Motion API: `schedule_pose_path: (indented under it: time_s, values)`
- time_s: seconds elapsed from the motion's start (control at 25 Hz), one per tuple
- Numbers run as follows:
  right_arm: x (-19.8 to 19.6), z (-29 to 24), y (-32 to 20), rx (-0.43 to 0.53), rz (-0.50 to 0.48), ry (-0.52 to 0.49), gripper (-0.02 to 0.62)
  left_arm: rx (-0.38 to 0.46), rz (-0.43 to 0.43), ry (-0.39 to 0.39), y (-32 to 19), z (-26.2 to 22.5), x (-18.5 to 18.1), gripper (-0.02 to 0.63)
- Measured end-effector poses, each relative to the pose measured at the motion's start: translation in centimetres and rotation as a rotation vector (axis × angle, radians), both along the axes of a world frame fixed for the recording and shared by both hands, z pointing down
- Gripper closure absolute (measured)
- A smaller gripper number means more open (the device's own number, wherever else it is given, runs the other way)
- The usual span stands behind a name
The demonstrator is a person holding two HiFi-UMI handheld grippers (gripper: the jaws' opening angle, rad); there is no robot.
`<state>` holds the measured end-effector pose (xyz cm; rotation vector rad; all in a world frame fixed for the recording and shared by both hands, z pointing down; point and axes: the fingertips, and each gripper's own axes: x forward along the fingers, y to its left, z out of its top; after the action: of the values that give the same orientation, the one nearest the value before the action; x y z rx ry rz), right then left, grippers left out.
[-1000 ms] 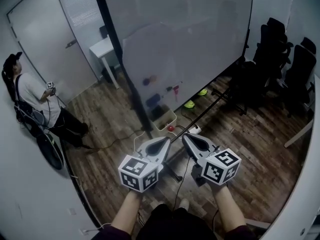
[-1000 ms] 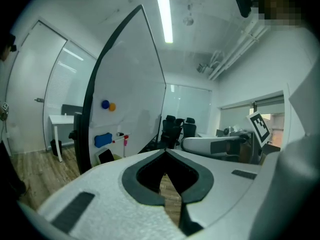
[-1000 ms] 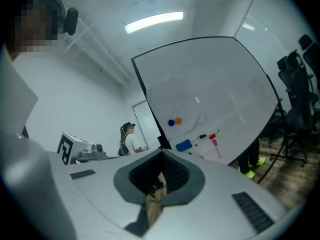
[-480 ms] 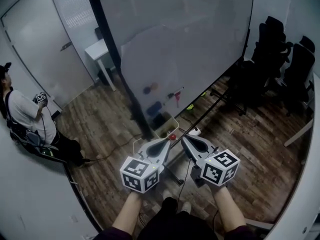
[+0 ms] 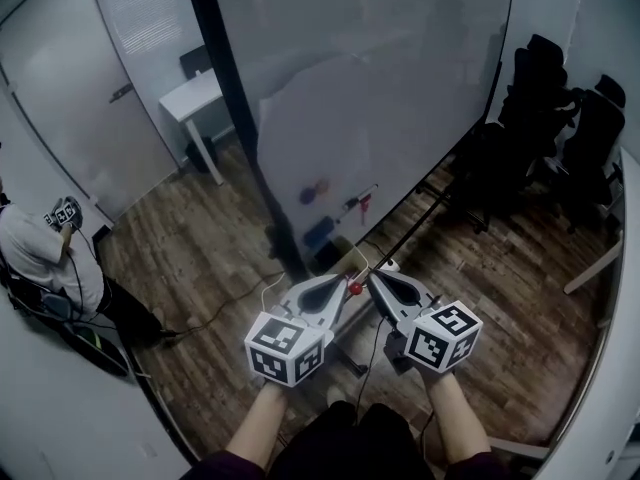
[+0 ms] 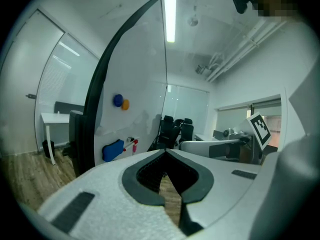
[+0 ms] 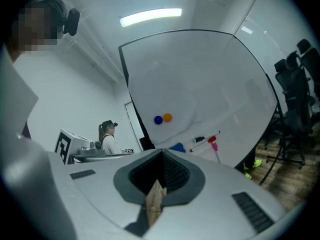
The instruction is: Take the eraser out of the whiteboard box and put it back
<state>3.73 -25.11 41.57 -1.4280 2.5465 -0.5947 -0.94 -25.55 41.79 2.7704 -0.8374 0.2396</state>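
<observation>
Ahead of me stands the whiteboard (image 5: 380,88). Low on it sits the eraser (image 5: 321,234), with magnets (image 5: 315,190) above it and markers (image 5: 357,199) to its right. A bench (image 5: 195,96) stands behind-left, chairs (image 5: 560,108) to the right, a person (image 5: 40,263) far left.

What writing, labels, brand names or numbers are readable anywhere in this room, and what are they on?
No readable text anywhere in these views.
The whiteboard: blank, no writing.
The cube on the left gripper and the cube on the right gripper: black-and-white square patterns only, no letters or numbers.
The marker pens on the board: any print is too small to read.
</observation>
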Motion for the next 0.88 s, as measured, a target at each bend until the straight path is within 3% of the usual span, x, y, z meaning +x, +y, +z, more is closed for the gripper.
schedule_pose_path:
  time_s: [0.24,0.88]
  values:
    - [-0.5,1.0,-2.1,-0.005,-0.041,0.015,0.592,-0.016,-0.043,-0.003,-1.6,1.3,-0.4,0.601]
    - [-0.1,3.5,-5.8,-0.045,-0.256,0.002,0.592,-0.075,-0.280,-0.006,-3.9,4.3,-0.2,0.601]
